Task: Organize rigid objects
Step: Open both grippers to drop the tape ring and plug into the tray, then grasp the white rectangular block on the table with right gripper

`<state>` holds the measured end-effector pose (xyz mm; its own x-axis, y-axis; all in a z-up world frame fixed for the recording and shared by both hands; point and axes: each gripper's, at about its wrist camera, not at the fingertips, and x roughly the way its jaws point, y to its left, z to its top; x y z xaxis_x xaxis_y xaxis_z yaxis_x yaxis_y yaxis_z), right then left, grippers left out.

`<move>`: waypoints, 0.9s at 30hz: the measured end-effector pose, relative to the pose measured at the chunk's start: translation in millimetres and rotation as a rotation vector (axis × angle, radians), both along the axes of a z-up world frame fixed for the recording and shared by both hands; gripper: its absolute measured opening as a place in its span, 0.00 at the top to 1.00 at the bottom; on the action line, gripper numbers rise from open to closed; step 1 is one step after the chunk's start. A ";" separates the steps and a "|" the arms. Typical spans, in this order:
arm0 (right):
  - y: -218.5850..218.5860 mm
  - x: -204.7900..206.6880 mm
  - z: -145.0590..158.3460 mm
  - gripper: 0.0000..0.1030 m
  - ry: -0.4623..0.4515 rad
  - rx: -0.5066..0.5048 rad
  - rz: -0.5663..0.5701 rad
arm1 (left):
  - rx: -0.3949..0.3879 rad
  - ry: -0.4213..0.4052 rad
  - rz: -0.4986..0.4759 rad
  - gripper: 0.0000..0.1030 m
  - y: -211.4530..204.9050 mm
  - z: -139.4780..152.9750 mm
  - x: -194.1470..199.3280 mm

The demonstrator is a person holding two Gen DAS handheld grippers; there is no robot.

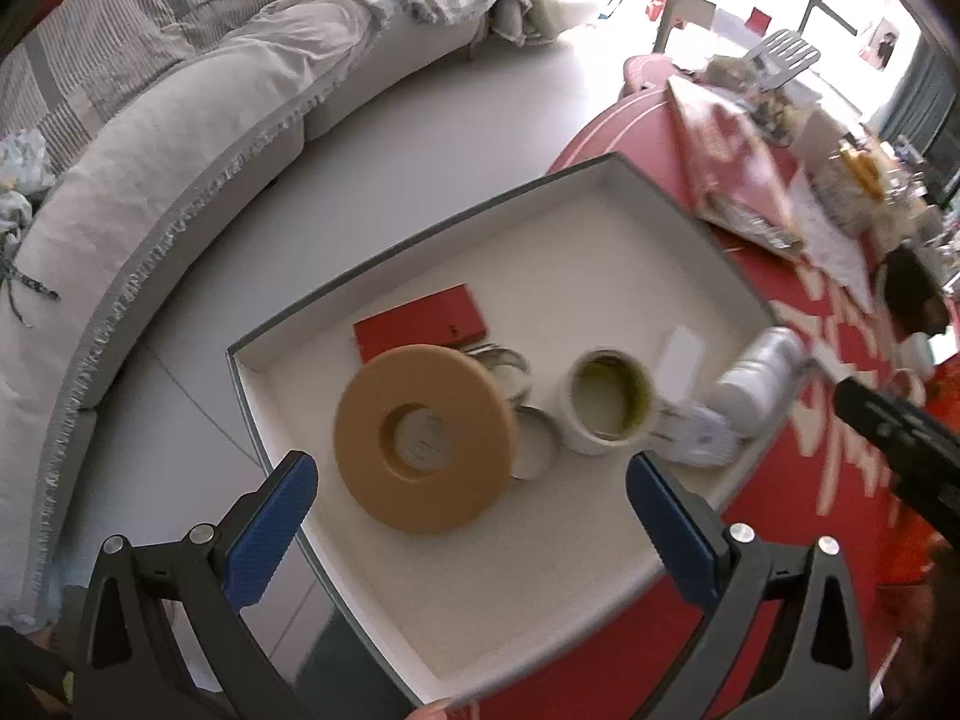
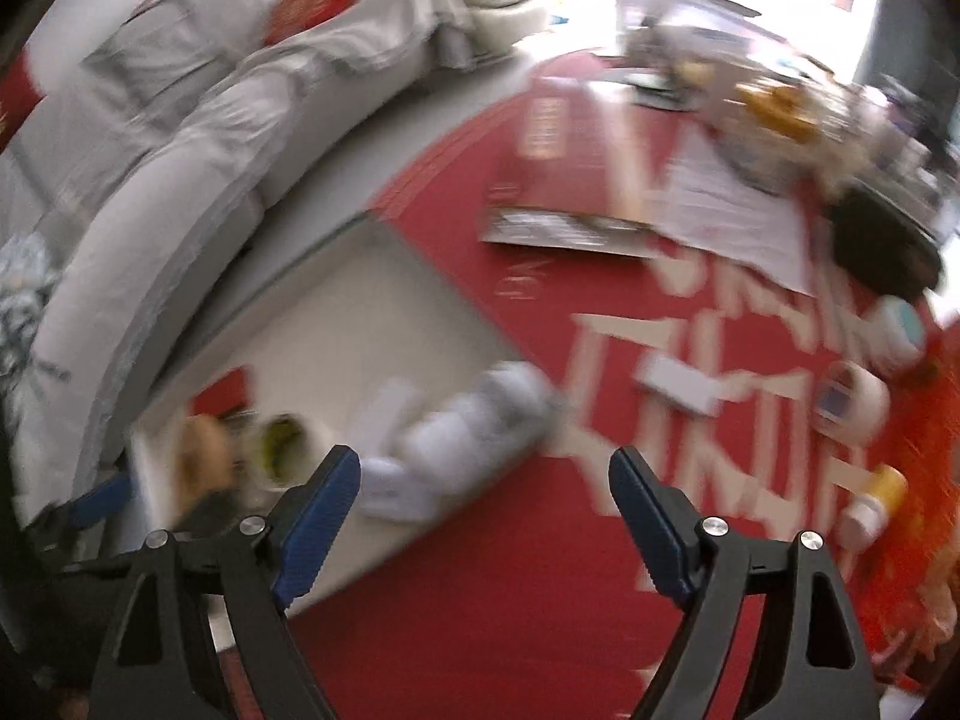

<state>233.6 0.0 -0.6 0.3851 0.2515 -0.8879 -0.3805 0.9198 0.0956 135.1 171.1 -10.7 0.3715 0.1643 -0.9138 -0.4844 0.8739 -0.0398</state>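
Tape roll, tan, wide, with a round centre hole: seen tilted in the white tray, at about 8 o'clock of the tray floor, partly covering a metal tin and a round lid. Further contents: red flat box at 11 o'clock; white cup with greenish inside near centre; white card, white bottle and a white plastic piece at 3 o'clock, the bottle blurred. Tray's near edge is cut off by the frame; its near half is bare floor, open for moving. Tray rests on a red printed cloth.

Left gripper: spread fully wide, nothing between the fingers, above the tray's near half. Right gripper: spread apart, nothing held, over the cloth by the tray's edge; this view is heavily smeared, small items at 3 o'clock cannot be identified.
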 end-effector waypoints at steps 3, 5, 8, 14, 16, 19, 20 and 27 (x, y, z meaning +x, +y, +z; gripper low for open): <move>-36.7 11.7 -7.7 0.16 0.000 -0.052 -0.091 | -0.081 -0.052 -0.014 0.00 -7.8 22.0 -4.2; -54.9 23.0 -12.5 0.16 0.003 -0.069 -0.129 | -0.128 -0.094 -0.019 0.00 -11.9 37.9 -5.5; -69.8 42.4 -20.8 0.16 0.004 -0.095 -0.156 | -0.142 -0.151 -0.032 0.00 -20.5 60.6 -4.8; -87.5 83.4 -54.3 0.16 0.159 0.020 -0.336 | -0.120 -0.130 -0.038 0.00 -26.6 60.1 4.3; -86.0 92.3 -63.9 0.16 0.199 0.051 -0.418 | -0.115 -0.114 -0.036 0.00 -25.9 54.8 4.4; -73.4 103.3 -72.6 0.14 0.201 0.042 -0.474 | -0.102 -0.088 -0.037 0.00 -24.6 46.3 3.8; -67.5 105.7 -73.0 0.14 0.190 0.019 -0.471 | -0.103 -0.079 -0.038 0.00 -24.0 43.9 3.8; -43.6 103.0 -68.2 0.49 0.136 -0.140 -0.415 | -0.072 -0.031 -0.062 0.00 -34.1 32.1 -2.6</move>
<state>336.5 -43.6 -68.8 0.3058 -0.0252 -0.9518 0.0305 0.9994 -0.0167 132.4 137.1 21.4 0.4071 0.0746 -0.9103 -0.4269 0.8966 -0.1174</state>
